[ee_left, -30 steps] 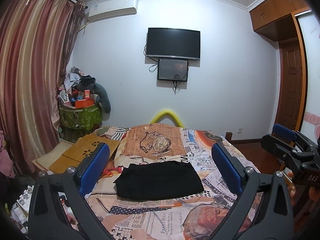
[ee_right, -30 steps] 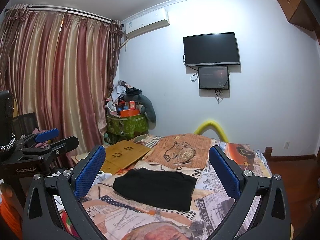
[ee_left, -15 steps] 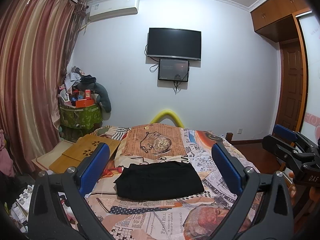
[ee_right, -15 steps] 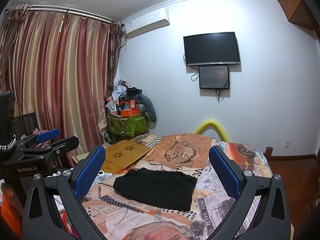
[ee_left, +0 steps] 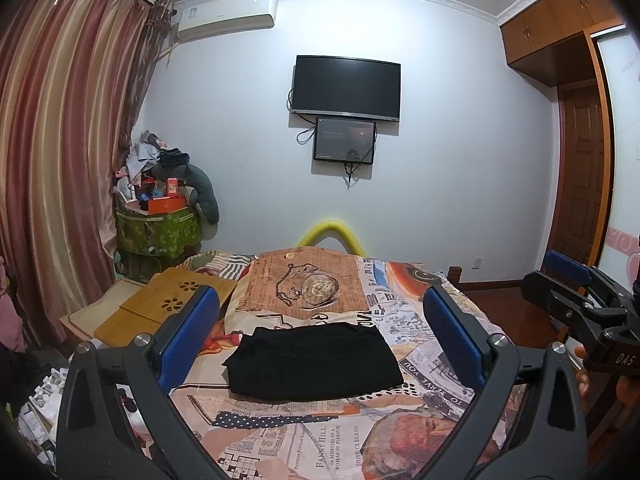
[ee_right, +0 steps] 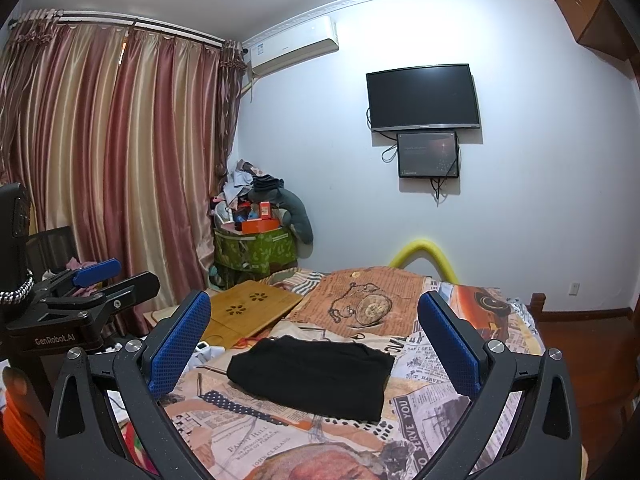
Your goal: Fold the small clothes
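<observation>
A black garment lies folded into a flat rectangle in the middle of the bed, on a bedspread printed with newspaper and pocket-watch pictures. My left gripper hangs above the bed's near end, open, its blue pads wide apart and empty, with the garment framed between them farther off. My right gripper is also open and empty, held back from the garment. Each gripper appears in the other's view: the right one at the right edge, the left one at the left edge.
A wooden lap tray rests on the bed's left side. A green bin heaped with clutter stands in the corner by striped curtains. On the far wall hang a TV and a small screen. A wooden door is at right.
Both views drift very slightly. The garment and both open grippers stay as they were.
</observation>
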